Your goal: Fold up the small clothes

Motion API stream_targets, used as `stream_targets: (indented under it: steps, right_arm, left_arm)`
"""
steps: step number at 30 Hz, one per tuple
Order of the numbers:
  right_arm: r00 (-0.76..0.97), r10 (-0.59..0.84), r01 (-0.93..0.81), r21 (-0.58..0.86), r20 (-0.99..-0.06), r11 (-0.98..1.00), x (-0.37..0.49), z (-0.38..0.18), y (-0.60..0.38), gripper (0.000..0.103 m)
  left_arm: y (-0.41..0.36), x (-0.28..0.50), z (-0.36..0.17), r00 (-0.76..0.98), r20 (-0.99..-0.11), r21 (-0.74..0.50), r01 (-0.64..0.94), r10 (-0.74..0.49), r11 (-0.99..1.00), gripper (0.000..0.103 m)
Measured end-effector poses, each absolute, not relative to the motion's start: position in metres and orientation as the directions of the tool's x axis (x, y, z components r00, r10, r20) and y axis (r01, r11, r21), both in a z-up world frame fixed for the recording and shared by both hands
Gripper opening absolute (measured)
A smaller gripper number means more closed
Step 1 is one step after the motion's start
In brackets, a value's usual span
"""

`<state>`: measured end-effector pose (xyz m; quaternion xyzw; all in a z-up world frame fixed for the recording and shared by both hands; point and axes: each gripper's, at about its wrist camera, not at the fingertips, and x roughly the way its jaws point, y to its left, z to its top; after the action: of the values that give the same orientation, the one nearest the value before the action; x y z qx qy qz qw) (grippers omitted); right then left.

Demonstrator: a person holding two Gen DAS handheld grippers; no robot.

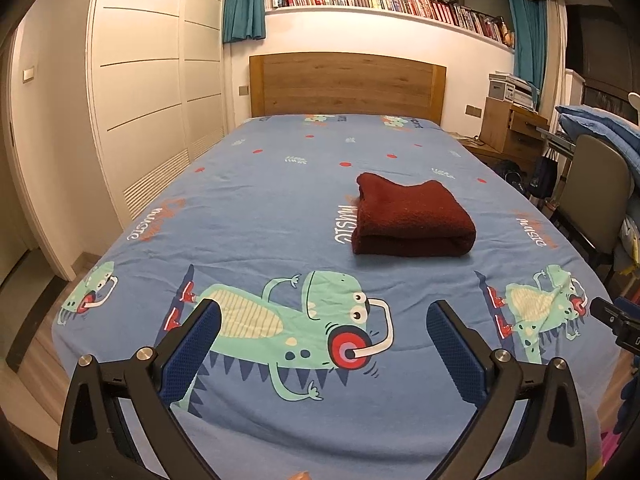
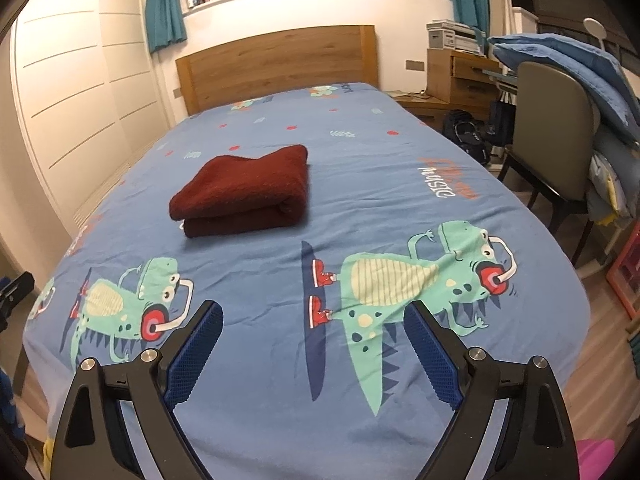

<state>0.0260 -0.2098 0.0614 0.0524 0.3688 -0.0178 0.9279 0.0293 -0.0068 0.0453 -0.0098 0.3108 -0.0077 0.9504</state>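
One folded dark red knitted garment, frame centre. One blue dinosaur-print bed sheet. One wooden headboard, upper centre. Two teal curtains, top. One grey padded chair, right edge. Two black grippers with blue pads, bottom.

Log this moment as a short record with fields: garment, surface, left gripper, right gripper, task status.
garment: dark red garment, folded into a compact stack
surface: blue dinosaur-print bedsheet; garment lies on it
left gripper: open, nothing between the pads, short of the garment
right gripper: open, nothing between the pads, short of the garment
task status: garment looks folded and released
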Motion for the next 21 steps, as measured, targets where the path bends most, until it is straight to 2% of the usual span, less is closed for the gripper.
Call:
stream_targets:
  steps: [21]
  right_arm:
    - [0.73, -0.015, 0.079, 0.063, -0.683, 0.995, 0.0265, 0.0519, -0.2116, 0.093]
  left_arm:
    - [-0.0082, 0.0287, 0.0463, 0.823, -0.568, -0.006, -0.025, 0.017, 1.0, 0.102]
